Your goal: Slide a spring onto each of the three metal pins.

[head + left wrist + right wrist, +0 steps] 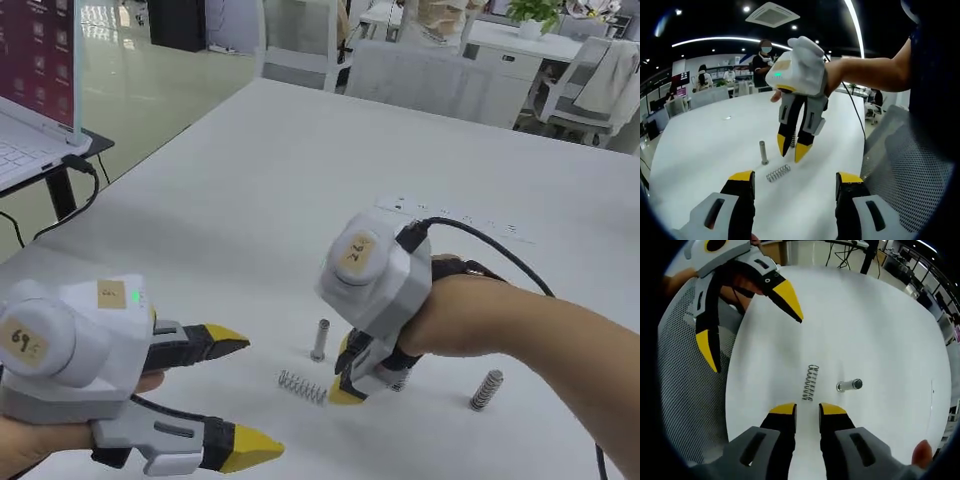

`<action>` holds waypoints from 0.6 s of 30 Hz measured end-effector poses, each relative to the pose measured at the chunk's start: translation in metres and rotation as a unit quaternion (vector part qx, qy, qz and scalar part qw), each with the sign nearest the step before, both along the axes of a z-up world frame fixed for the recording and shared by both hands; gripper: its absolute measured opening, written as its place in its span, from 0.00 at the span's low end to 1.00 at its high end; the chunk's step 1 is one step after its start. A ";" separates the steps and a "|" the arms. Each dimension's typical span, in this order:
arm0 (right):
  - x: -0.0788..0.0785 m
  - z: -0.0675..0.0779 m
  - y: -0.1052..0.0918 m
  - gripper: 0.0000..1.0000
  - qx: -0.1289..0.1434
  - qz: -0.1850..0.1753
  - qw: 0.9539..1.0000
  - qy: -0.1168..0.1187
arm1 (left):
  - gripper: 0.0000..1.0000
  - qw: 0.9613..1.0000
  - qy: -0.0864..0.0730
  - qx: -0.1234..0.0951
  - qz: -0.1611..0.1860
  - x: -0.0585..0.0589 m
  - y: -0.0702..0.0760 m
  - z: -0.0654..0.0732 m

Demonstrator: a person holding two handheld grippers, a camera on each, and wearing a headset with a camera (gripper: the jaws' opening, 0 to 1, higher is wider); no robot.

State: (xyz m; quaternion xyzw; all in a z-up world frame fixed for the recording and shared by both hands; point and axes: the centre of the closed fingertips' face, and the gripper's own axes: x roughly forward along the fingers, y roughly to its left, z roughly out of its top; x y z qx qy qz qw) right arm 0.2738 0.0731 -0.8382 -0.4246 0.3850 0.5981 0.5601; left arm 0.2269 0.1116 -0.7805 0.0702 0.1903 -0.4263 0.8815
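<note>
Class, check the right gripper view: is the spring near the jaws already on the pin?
No, the spring lies flat beside the bare pin, apart from it.

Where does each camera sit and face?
Head view: headset, looking down at white table; left gripper, right gripper, forearm show.
Left gripper view: along its open jaws, toward right gripper.
Right gripper view: down between its jaws at table; left gripper opposite.
All share loose spring and bare pin.

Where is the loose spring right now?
In the head view, the loose spring lies flat on the table, just left of the right gripper, beside the bare upright pin.
</note>
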 end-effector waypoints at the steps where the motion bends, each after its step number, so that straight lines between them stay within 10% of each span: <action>1: 0.000 -0.001 0.001 0.15 0.000 -0.001 1.000 -0.001 | 0.61 1.000 0.000 0.000 0.000 0.000 0.000 0.000; 18: 0.001 -0.018 0.008 0.11 -0.004 -0.024 1.000 0.005 | 0.60 1.000 0.006 0.003 -0.004 0.001 0.001 -0.004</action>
